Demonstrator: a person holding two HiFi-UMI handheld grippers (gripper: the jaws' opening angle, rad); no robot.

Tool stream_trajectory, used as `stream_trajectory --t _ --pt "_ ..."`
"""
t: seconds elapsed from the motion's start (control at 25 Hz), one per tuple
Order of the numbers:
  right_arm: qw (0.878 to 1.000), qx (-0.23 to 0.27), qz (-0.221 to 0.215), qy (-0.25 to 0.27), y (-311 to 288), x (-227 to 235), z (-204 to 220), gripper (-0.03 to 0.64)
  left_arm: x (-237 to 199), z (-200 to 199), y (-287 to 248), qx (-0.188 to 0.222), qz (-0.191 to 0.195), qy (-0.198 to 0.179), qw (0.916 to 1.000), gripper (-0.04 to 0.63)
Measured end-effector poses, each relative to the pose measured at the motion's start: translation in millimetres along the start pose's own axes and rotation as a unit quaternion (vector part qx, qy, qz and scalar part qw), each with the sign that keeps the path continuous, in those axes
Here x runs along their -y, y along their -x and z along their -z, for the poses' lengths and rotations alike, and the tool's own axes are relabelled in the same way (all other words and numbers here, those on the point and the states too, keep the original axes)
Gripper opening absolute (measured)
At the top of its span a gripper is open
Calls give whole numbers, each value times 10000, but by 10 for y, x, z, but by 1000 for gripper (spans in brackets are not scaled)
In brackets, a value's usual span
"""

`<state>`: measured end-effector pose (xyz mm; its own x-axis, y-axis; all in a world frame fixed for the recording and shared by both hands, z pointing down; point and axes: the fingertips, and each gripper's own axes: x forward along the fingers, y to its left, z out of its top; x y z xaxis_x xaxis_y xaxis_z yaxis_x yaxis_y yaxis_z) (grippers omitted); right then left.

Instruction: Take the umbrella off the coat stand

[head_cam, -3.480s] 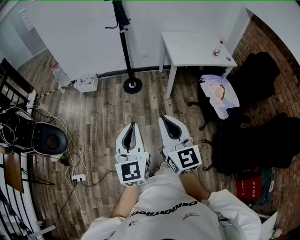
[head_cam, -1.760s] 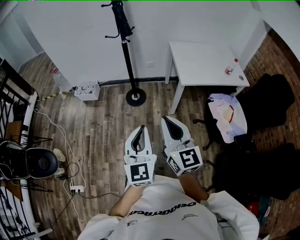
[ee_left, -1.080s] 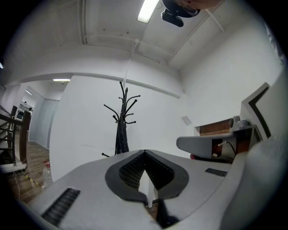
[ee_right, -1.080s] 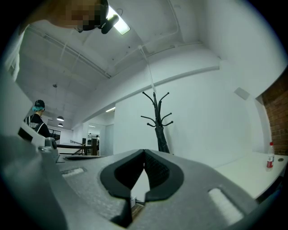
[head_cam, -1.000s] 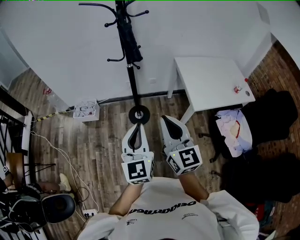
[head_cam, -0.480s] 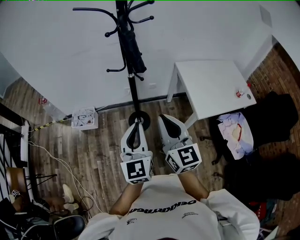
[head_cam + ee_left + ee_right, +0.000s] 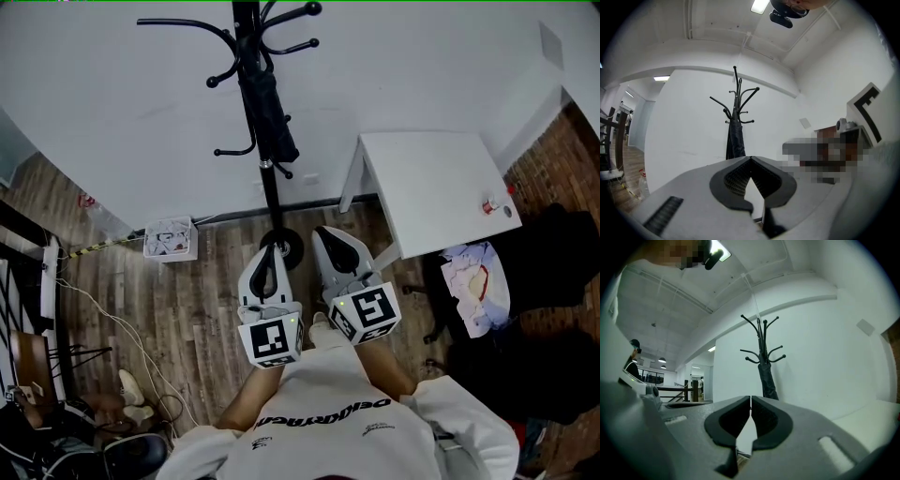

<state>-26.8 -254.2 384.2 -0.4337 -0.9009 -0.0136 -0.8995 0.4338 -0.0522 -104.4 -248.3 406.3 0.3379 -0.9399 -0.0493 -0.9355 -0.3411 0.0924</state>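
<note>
A black coat stand (image 7: 265, 178) rises against the white wall, with curved hooks at its top. A dark folded umbrella (image 7: 267, 108) hangs from it beside the pole; it also shows ahead in the left gripper view (image 7: 735, 140) and in the right gripper view (image 7: 767, 378). My left gripper (image 7: 270, 249) is held level in front of the stand's round base (image 7: 284, 247), its jaws shut and empty. My right gripper (image 7: 330, 236) is beside it on the right, also shut with nothing in it. Both are well short of the umbrella.
A white table (image 7: 427, 192) stands right of the stand, with a small bottle (image 7: 487, 203) on it. A black chair with clothes (image 7: 473, 281) is at the right. A white basket (image 7: 170, 238) sits by the wall on the left. Cables (image 7: 122, 328) trail over the wooden floor.
I have walked toward the coat stand: it and the umbrella are larger and nearer in the head view. Both grippers kept their pose, shut, side by side.
</note>
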Motion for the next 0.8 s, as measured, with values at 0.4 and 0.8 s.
stream_trajectory --t 0.4,0.8 --pt "9996 -58 -268 113 -746 537 -1 42 -96 135 -721 -76 -272 -35 9996 -3" --pt "9977 -139 -590 294 -1456 829 11 194 -226 211 -1113 -147 -524 -113 9985 -3"
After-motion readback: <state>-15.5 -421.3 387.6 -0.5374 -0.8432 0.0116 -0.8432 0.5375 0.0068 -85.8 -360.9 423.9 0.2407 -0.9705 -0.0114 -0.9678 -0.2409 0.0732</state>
